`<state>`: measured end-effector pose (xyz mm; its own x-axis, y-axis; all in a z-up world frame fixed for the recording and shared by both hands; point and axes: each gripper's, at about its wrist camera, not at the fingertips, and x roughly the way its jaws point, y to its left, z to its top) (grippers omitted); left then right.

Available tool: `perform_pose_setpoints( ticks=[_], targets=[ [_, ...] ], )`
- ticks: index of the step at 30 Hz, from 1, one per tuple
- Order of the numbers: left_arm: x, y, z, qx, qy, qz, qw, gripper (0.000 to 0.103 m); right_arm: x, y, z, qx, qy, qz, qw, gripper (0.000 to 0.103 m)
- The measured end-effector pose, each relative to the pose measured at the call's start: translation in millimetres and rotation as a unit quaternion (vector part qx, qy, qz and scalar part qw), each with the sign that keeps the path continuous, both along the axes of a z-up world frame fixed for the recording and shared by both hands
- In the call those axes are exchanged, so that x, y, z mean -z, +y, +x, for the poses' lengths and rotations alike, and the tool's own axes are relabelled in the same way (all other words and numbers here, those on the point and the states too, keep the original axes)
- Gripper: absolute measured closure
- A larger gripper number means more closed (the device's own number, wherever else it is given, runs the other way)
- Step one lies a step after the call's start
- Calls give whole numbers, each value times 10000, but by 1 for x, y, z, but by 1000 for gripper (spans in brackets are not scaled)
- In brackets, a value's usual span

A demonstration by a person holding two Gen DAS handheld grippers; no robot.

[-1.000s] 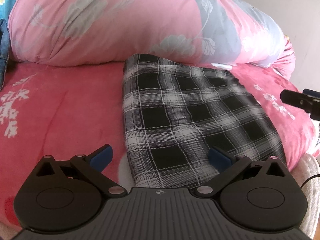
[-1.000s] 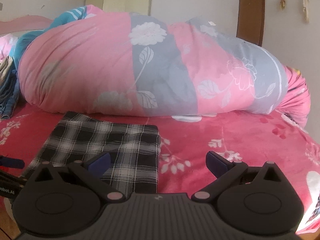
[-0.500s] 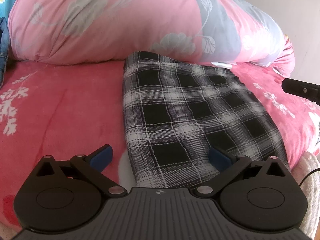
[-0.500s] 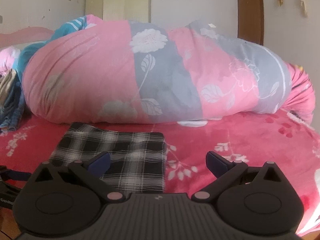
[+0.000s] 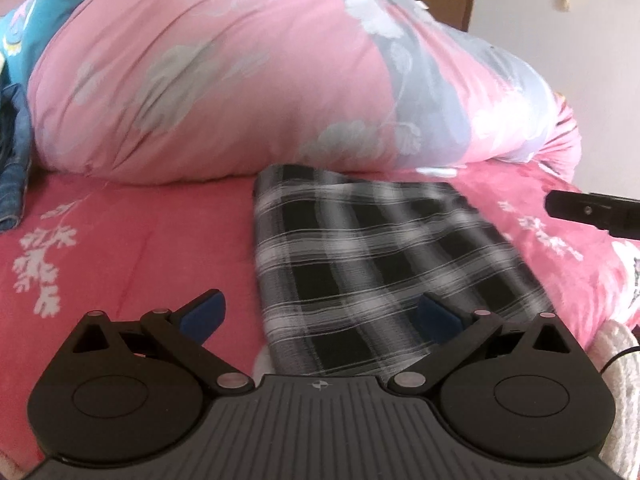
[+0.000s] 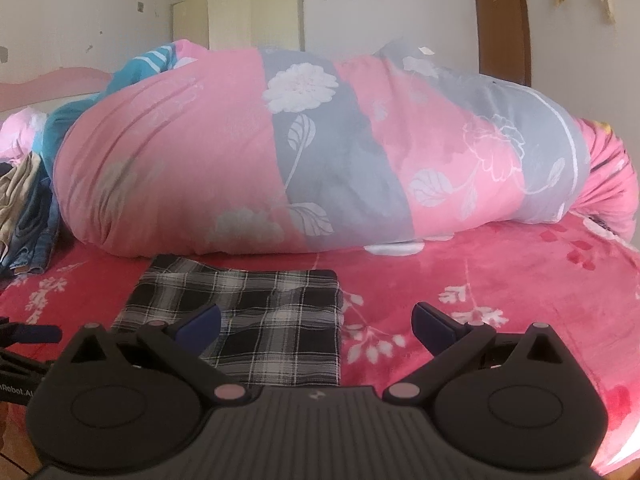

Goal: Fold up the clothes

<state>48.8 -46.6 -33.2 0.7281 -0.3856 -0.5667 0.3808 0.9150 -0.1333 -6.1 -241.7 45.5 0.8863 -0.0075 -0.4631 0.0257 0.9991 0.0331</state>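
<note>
Plaid garment point(image 5: 372, 276) lying flat as a neat rectangle on the red floral bed cover point(image 5: 132, 236), far edge right up against the rolled pink-and-grey duvet point(image 5: 248, 80). Looks already folded, so could be a finished fold or a halfway one waiting for another pass; can't call it. Left claw point(image 5: 320, 316) spread wide, gripping nothing, hovering over the near hem. Right claw point(image 6: 316, 322) also wide and empty, over the garment's right edge point(image 6: 338, 320). If another fold is wanted: pinch 2 matching corners, lift together, lay edge on edge, smooth out the ripple near the far end. Versus 1 s ago: both cameras tipped up, more duvet and wall in view, the garment sitting lower in the right wrist view, cloth itself in the same spot. Pile of jeans point(image 6: 28, 216) off left.
</note>
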Motion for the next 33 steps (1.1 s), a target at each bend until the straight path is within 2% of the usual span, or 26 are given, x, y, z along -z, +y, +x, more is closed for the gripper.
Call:
perform_pose_setpoints(
  ticks=[10, 13, 15, 17, 19, 20, 21, 22, 24, 25, 26, 29, 31, 33],
  targets=[
    [-2, -17, -9, 315, -205, 85, 9993, 3, -5, 4, -10, -124, -354, -271, 9989, 3],
    [-2, -18, -10, 351, -240, 99, 9990, 8, -5, 4, -10, -169, -393, -205, 9989, 6],
    [-2, -19, -10, 375, -263, 108, 9989, 18, -5, 4, -9, -210, -388, -171, 9989, 8],
    [0, -21, -9, 405, -181, 110, 9990, 29, -4, 5, -6, -304, -370, -135, 9988, 17],
    [3, -22, -6, 442, -63, 98, 9990, 37, -4, 8, -1, -407, -360, -97, 9985, 26],
    [5, -23, -5, 462, -3, 90, 9989, 39, -3, 10, 2, -474, -353, -90, 9982, 28],
    [7, -23, -4, 477, 63, 104, 9988, 39, -2, 12, 5, -556, -343, -97, 9978, 29],
    [9, -24, -3, 489, 131, 130, 9986, 40, 0, 15, 7, -633, -333, -107, 9974, 37],
    [14, -26, -2, 522, 232, 177, 9982, 42, 6, 19, 10, -758, -255, -93, 9968, 42],
    [15, -26, -2, 526, 256, 187, 9981, 42, 10, 20, 12, -810, -191, -52, 9965, 49],
    [17, -26, -2, 531, 264, 184, 9981, 42, 14, 21, 14, -843, -109, -11, 9964, 56],
    [18, -26, 0, 550, 287, 168, 9979, 41, 35, 17, 20, -818, 263, 133, 9962, 67],
    [19, -25, 0, 557, 303, 156, 9979, 41, 52, 14, 25, -777, 591, 234, 9949, 71],
    [19, -24, 1, 556, 309, 157, 9979, 41, 55, 9, 24, -743, 640, 424, 9943, 72]
  ],
)
